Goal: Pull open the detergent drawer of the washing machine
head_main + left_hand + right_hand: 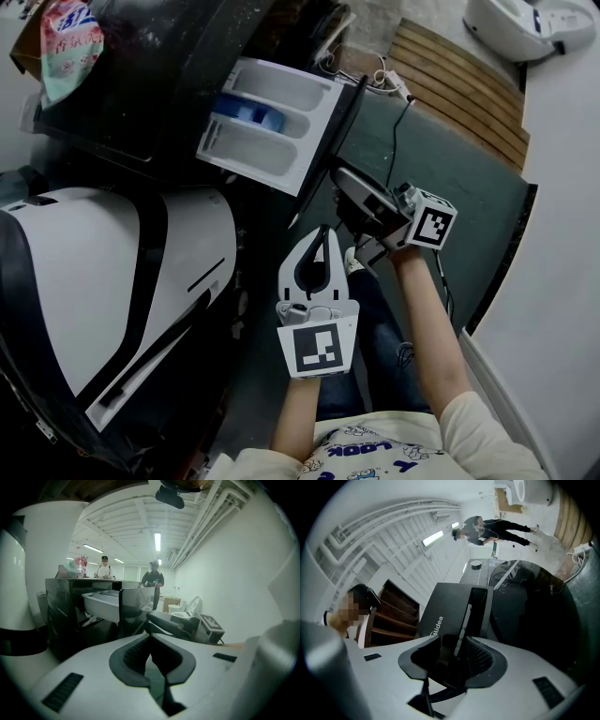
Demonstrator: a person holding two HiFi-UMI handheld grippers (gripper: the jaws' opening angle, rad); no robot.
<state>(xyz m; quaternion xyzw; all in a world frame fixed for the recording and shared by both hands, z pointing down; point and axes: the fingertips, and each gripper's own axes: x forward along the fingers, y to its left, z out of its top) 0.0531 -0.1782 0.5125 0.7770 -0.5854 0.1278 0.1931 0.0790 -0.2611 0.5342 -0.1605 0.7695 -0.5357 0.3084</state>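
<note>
1. My right gripper has its jaws closed on the near edge of the drawer front panel, a dark plate with "Midea" printed on it. One pad lies against each face.
2. The detergent drawer stands pulled well out of the dark washing machine. Its white tray is open to view, and a blue insert sits in the middle compartment.
3. My left gripper hangs just below the drawer without touching it. Its jaws are together with nothing between them, and it points toward the machine.
4. A white-and-black housing fills the space to my left.
5. A thin cable runs across the green floor toward the wooden slats.
</note>
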